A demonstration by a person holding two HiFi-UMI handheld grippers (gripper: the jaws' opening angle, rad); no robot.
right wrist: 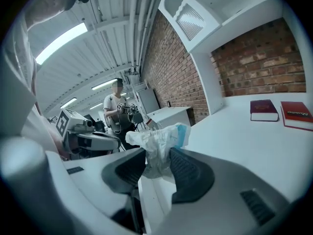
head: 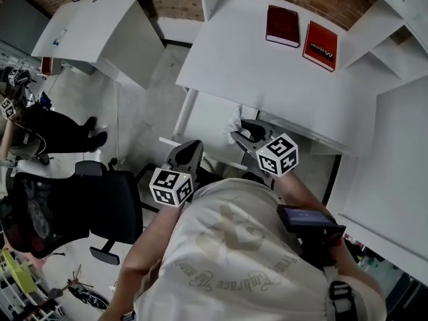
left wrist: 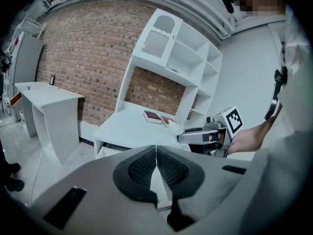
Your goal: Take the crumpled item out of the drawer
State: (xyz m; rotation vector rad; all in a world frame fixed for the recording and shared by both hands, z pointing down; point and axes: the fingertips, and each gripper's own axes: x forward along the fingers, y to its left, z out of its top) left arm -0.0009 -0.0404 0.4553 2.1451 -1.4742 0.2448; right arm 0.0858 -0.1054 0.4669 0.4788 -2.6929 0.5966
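The crumpled item (right wrist: 157, 142), a white wad with a pale blue patch, is found clamped between the pads of the right gripper (right wrist: 157, 156). Its lower part is pinched between the jaws. Its bulk stands out above and beyond the fingertips, roughly upright. No other contact with the item is noted.

In the head view the item is seen at the front edge of the white desk (head: 267, 79), over what is taken to be the open drawer (left wrist: 105, 150) projecting below that edge. From the right gripper view the item is judged to sit at about desktop height, and so to be clear of the drawer. The drawer's inside cannot be inspected from any view.

The relation governing the coming move is recorded as follows. The item lies straight ahead of the right gripper, in its grip, with the desktop ahead and to the right and the drawer underneath. The right hand is therefore the one concerned. That gripper is held pointing forward and somewhat downward, with the forearm extended toward the desk.

The left gripper (left wrist: 156, 151) is recorded with its jaws together and nothing between them. It is held just to the left of the right gripper, apart from it and nearer the body, pointing much the same way.

A dark red book (head: 282, 25) and a brighter red book (head: 320, 45) lie at the back of the desk, well apart from the item.
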